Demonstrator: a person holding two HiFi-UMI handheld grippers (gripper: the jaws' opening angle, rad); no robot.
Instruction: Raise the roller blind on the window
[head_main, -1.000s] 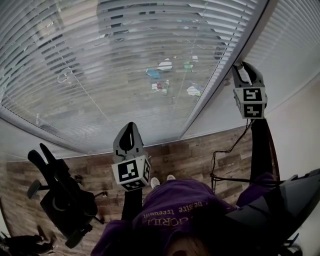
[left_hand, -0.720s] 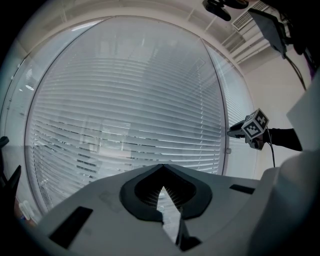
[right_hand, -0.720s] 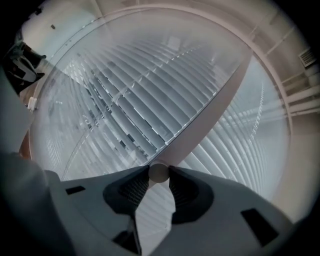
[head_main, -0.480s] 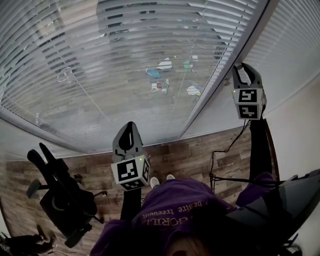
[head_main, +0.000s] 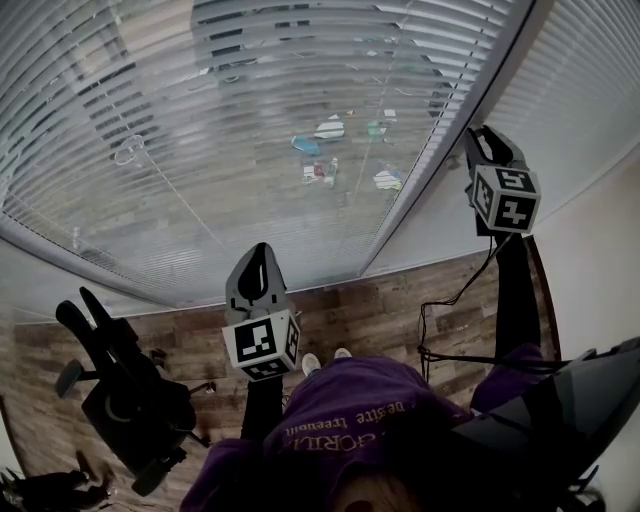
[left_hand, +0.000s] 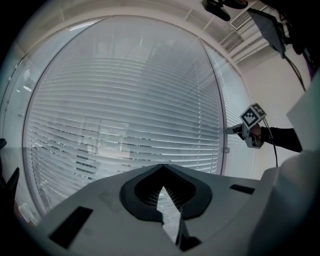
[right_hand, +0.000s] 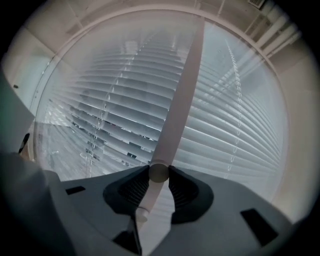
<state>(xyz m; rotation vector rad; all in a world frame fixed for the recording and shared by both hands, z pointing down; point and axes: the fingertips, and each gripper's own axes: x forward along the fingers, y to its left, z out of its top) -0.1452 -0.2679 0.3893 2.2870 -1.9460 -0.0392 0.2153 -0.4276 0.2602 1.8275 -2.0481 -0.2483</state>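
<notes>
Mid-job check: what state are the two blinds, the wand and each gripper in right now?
Left blind: lowered, slats tilted enough that the outside shows through.
Right blind: lowered, slats look closed.
Wand: runs along the frame between the two blinds, lower end clamped.
Right gripper: shut on the wand's lower end.
Left gripper: shut, empty, clear of the blinds.
</notes>
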